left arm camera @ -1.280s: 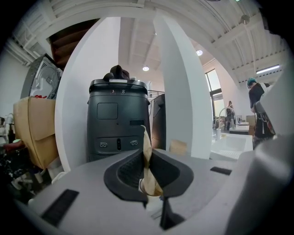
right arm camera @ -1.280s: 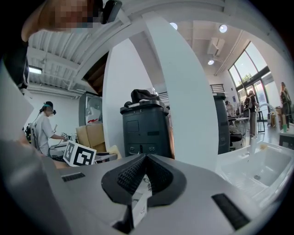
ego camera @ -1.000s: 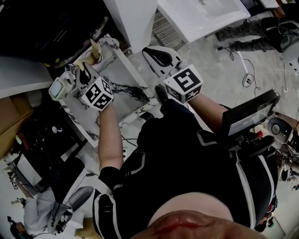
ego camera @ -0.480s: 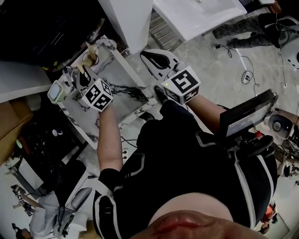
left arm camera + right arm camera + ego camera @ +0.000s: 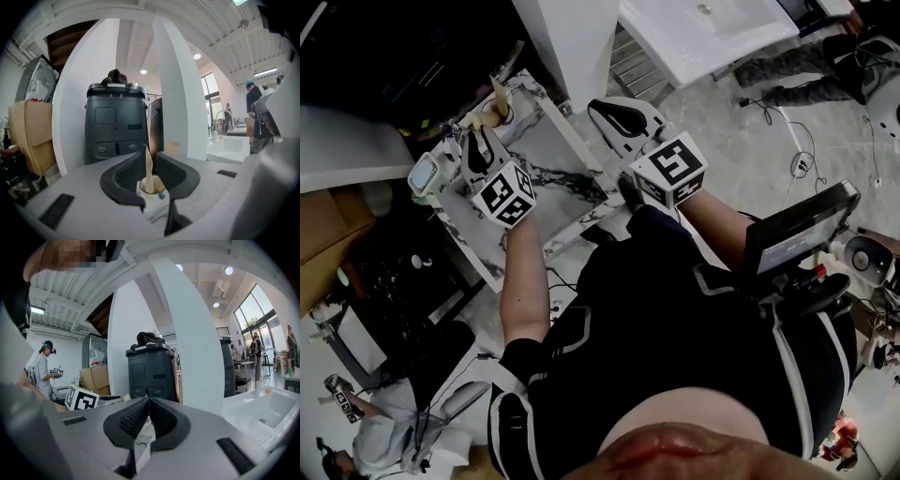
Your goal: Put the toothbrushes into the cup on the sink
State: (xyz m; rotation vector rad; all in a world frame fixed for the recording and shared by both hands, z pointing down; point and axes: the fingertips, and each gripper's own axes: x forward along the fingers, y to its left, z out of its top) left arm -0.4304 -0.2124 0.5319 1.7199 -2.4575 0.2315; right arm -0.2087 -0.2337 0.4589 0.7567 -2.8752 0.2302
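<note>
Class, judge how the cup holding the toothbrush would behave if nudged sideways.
The cup looks small and probably light, so it may slide on the marble-patterned top. The toothbrush leaning out well above its rim could make it tip fairly easily.

Watching my feed, I see the white marble-look countertop (image 5: 567, 155) with dark veins carrying a cup (image 5: 495, 114) that stands upright at its far corner, plus a small white boxy gadget (image 5: 425, 174) sitting on its left edge.
</note>
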